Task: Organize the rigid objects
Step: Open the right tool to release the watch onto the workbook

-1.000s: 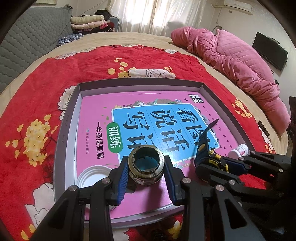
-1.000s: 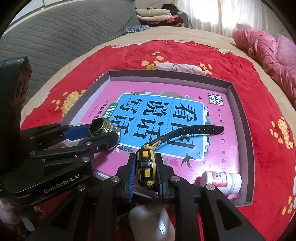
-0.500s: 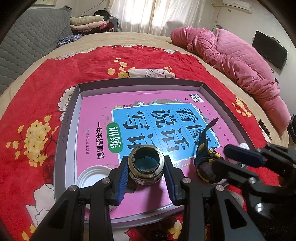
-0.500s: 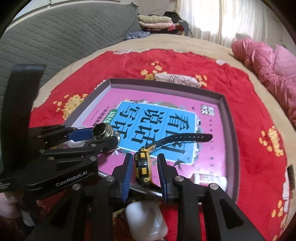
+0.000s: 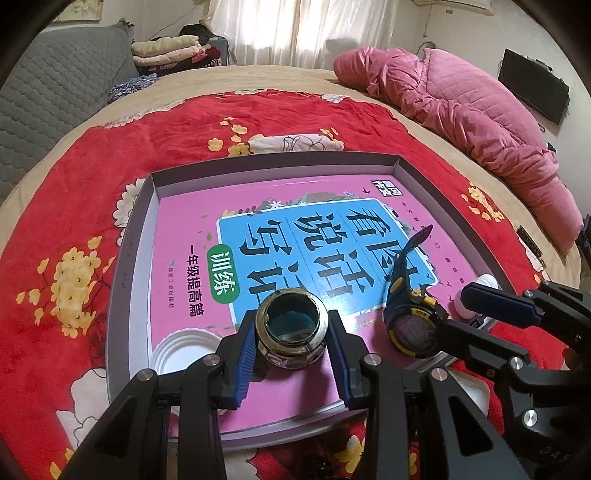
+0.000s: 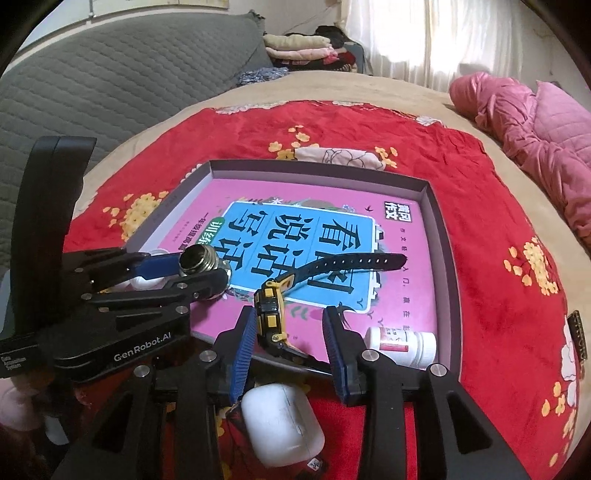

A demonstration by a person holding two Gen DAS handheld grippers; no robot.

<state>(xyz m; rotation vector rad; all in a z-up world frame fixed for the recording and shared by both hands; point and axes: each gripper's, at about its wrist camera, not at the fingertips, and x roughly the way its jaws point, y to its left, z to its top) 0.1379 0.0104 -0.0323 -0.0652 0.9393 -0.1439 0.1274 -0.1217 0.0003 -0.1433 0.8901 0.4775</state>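
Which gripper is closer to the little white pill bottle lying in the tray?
Right. The right gripper sits just beside the white pill bottle, while the left gripper is farther off, clamped on the round metal fitting.

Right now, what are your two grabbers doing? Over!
Left gripper shut on metal ring. Right gripper jaws just opening, watch loose between them in the tray. White case sits below; pill bottle beside.

Watch (image 6: 275,317) between parted tongs (image 6: 290,349) (upright)

A big bed (image 5: 288,79) has a red flowery blanket (image 5: 110,177). A pink quilt (image 5: 480,122) lies near white curtains (image 5: 280,29) bright with daylight.
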